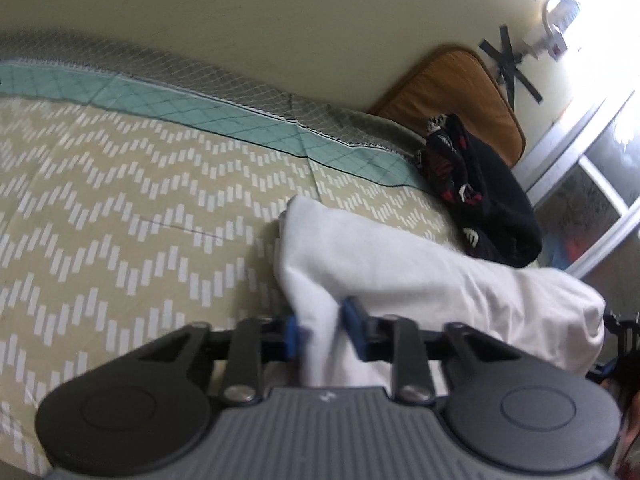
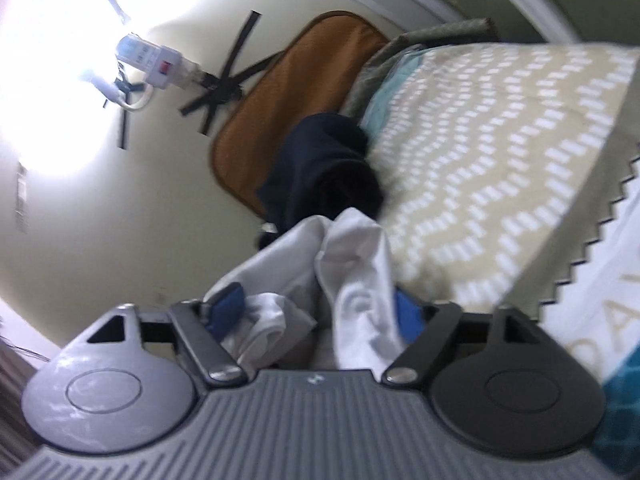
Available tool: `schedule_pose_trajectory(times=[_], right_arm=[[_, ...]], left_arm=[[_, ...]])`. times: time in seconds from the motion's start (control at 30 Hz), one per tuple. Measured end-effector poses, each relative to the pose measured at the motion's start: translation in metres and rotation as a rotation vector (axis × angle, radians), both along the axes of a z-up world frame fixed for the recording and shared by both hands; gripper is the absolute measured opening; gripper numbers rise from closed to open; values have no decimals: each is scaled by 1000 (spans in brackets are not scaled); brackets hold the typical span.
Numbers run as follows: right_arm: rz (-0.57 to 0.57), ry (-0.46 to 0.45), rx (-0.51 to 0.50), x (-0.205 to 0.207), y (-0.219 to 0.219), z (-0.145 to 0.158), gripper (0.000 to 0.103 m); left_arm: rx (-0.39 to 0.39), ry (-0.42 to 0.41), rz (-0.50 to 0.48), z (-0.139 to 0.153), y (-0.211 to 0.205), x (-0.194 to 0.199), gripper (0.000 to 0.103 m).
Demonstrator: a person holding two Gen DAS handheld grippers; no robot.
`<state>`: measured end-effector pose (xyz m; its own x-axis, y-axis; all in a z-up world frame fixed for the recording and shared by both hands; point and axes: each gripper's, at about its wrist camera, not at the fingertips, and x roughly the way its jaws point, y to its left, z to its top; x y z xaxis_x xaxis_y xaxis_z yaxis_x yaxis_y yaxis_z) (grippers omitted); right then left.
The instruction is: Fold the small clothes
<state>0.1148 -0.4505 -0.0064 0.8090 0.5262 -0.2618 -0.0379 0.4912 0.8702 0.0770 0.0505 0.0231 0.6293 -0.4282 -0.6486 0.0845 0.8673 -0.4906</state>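
Note:
A white garment hangs stretched between my two grippers above the bed. My left gripper is shut on one bunched end of it, the cloth pinched between the blue pads. My right gripper holds the other end; folds of white cloth fill the space between its blue pads, which stand fairly wide apart. The right gripper's black frame shows at the right edge of the left wrist view.
The bed has a beige zigzag cover with a teal and grey border. A dark pile of clothes lies by an orange cushion against the wall; it also shows in the right wrist view. A window is at the right.

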Motion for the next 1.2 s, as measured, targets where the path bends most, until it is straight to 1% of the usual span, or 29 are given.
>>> schedule_pose_trajectory(times=[0.1,0.13,0.17,0.2,0.23,0.27,0.3,0.33,0.37,0.4,0.43,0.47,0.5,0.53,0.57,0.6,0.67,0.77,0.8,0.9,0.93,0.97,1.0,1.07,1.13,1.2], right_arm=[[-2,-25,182,8,-14,-8,89],[-8,-15,201,9,-17,-8,90],[-11,13,175,13,-20,-5,90],[-18,42,121,15,-19,-1,90],[-18,55,66,17,-16,4,90],[-7,64,20,20,-11,6,90],[10,71,-40,25,-4,10,90],[26,78,-103,29,4,13,90],[44,89,-173,34,14,14,90],[63,91,-244,39,25,15,90],[83,77,-301,43,36,16,88],[106,71,-349,47,46,17,78],[118,72,-401,49,56,17,68],[132,73,-447,51,65,19,43],[147,65,-457,50,70,21,33],[161,43,-447,48,75,25,32],[188,-26,-449,38,85,36,28],[240,-126,-433,26,106,57,27],[260,-157,-422,24,114,65,27],[315,-244,-404,29,142,81,27],[326,-269,-412,35,152,85,27],[332,-282,-420,43,160,85,27],[337,-280,-420,52,166,85,27],[329,-237,-421,76,174,72,27],[314,-177,-463,96,180,54,27],[305,-90,-532,113,187,30,27]], left_arm=[[-39,-1,10,0,4,-3,18],[-34,-5,5,2,3,-3,18],[-26,-7,-2,2,1,-3,20],[-18,0,-5,2,0,-3,31],[-21,9,-14,1,-1,-1,49],[-39,4,-32,0,-2,0,56],[-57,-4,-54,0,-3,1,70],[-65,-10,-65,1,-5,3,79],[-61,-15,-65,1,-8,4,79],[-41,-23,-57,1,-12,4,73],[-4,-34,-51,2,-18,5,56],[41,-41,-42,3,-23,6,48],[73,-42,-36,3,-26,7,33],[70,-37,-39,4,-25,7,24],[44,-31,-36,5,-21,7,21],[9,-29,-33,7,-16,6,18],[-47,-53,-32,14,-3,-3,17],[-89,-125,-3,33,15,-22,15],[-81,-157,16,41,23,-29,15],[-22,-253,106,65,49,-43,15],[-7,-267,136,71,59,-44,15],[5,-262,172,74,68,-42,15],[13,-250,201,74,77,-39,15],[26,-217,228,65,87,-29,15],[45,-145,236,44,91,-13,16],[80,-75,233,18,91,0,17]])
